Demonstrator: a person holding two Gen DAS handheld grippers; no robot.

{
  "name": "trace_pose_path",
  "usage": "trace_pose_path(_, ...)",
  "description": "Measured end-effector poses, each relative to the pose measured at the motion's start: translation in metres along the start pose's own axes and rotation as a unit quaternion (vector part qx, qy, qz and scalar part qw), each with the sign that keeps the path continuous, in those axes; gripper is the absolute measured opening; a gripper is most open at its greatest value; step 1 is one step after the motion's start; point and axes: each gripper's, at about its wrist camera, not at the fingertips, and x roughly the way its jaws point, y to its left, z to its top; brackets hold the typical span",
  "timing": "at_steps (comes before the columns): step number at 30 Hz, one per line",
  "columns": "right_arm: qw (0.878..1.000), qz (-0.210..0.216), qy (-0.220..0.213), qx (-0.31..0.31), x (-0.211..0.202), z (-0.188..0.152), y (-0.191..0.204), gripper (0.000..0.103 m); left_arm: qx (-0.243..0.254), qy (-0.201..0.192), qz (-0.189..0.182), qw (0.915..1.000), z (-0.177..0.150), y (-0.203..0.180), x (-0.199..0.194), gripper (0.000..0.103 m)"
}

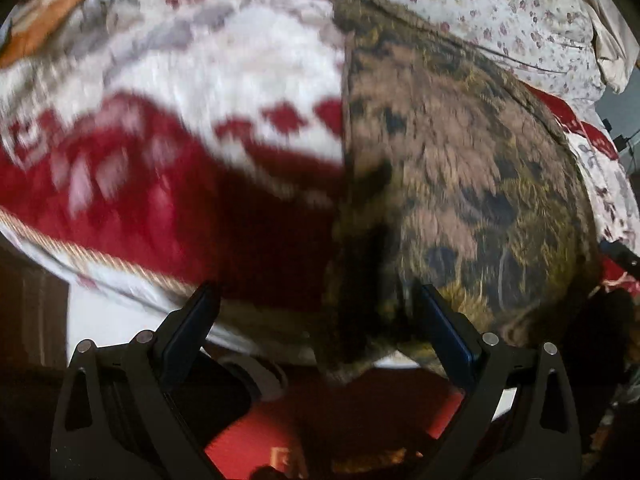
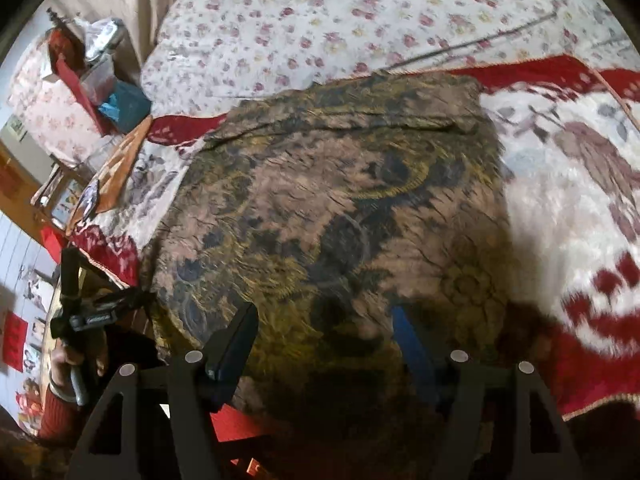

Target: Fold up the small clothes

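Note:
A brown garment with olive-gold and dark patterning (image 2: 340,208) lies spread on a red and white blanket on a bed. In the left wrist view the same garment (image 1: 452,168) fills the right half, its near edge hanging over the bed edge. My left gripper (image 1: 316,304) is open, its right finger against the garment's near edge, its left finger over the blanket. My right gripper (image 2: 324,328) is open, with the garment's near edge between and over its fingers. The left gripper and the hand holding it show at the left of the right wrist view (image 2: 92,316).
The red and white blanket (image 1: 160,120) (image 2: 568,208) covers the near part of the bed. A floral sheet (image 2: 340,20) lies beyond. Cluttered furniture and boxes (image 2: 88,64) stand at the far left. The bed edge with gold cord (image 1: 100,258) runs near my left gripper.

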Motion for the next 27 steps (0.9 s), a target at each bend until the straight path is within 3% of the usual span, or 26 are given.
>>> trace_pose_path(7, 0.997, -0.051, 0.045, 0.040, -0.008, -0.026, -0.036, 0.068, 0.004, 0.011, 0.003, 0.9999, -0.010, -0.004, 0.010, 0.098)
trace_pose_path(12, 0.990, -0.081, 0.075, 0.089, -0.020, -0.057, -0.063, 0.072, 0.037, 0.029, 0.009, 0.9988, -0.013, -0.020, 0.024, 0.098)
trace_pose_path(16, 0.983, -0.095, 0.093, 0.124, -0.013, -0.072, -0.082, 0.074, 0.028, 0.039, -0.001, 0.9989, -0.010, -0.020, 0.031, 0.098)
trace_pose_path(22, 0.982, -0.048, 0.123, 0.132, 0.028, -0.082, -0.081, 0.074, 0.029, 0.028, -0.001, 0.9992, -0.016, -0.015, 0.030, 0.098)
trace_pose_path(25, 0.976, -0.022, 0.142, 0.165, 0.055, -0.091, -0.088, 0.073, 0.027, 0.025, 0.001, 0.9993, -0.018, -0.014, 0.031, 0.098)
trace_pose_path(27, 0.972, -0.006, 0.147, 0.182, 0.061, -0.093, -0.090, 0.051, 0.028, 0.023, -0.003, 0.9994, -0.020, -0.016, 0.030, 0.089)
